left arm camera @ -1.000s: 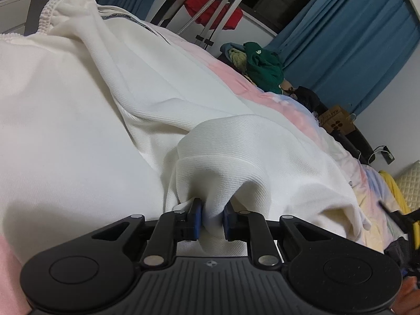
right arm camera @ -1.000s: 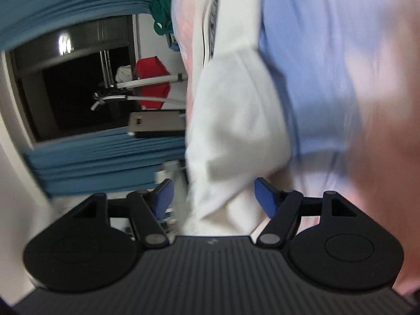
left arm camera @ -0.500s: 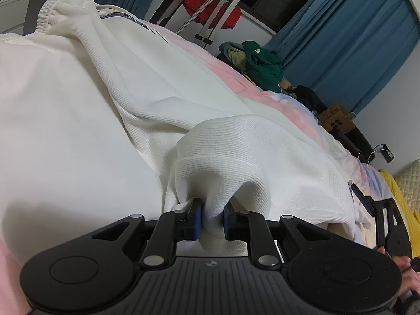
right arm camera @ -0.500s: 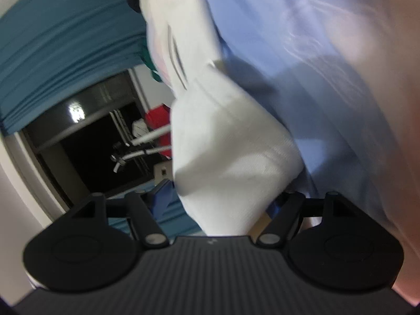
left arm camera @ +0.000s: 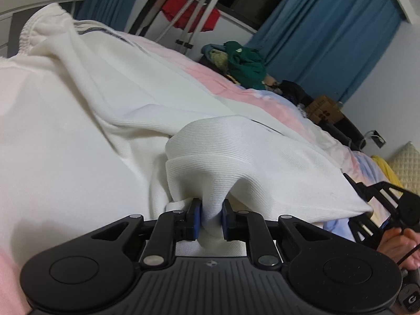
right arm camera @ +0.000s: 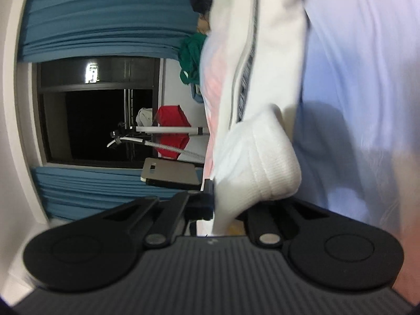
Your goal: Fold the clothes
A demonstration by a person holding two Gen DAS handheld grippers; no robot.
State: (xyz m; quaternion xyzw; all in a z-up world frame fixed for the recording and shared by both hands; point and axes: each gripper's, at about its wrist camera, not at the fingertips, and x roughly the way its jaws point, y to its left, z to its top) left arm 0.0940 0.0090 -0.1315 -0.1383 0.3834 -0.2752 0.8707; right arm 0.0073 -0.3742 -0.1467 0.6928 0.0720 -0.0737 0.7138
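Observation:
A white sweatshirt (left arm camera: pixel 78 131) lies spread over a pastel pink and blue bedsheet (left arm camera: pixel 283 110). My left gripper (left arm camera: pixel 211 210) is shut on a bunched fold of its ribbed fabric, which stands up as a hump just ahead of the blue pads. In the right wrist view my right gripper (right arm camera: pixel 225 204) is rolled on its side. Its jaws are closing and pinch the white ribbed cuff (right arm camera: pixel 267 162), with the grey-striped sleeve (right arm camera: pixel 244 92) running away from it. The right finger is hidden behind the cuff. A hand (left arm camera: pixel 396 244) holds the right gripper at the garment's far corner.
A pile of green and dark clothes (left arm camera: pixel 244 63) sits at the far end of the bed. Behind it stand a drying rack with a red garment (left arm camera: pixel 189 15) and blue curtains (left arm camera: pixel 328 26). A cardboard box (left arm camera: pixel 324 109) and a yellow cushion (left arm camera: pixel 404 162) are at the right.
The right gripper's jaws stood wide around the cuff and have now closed on it. That gripper came into the left view at the right edge. The left grip has not changed.

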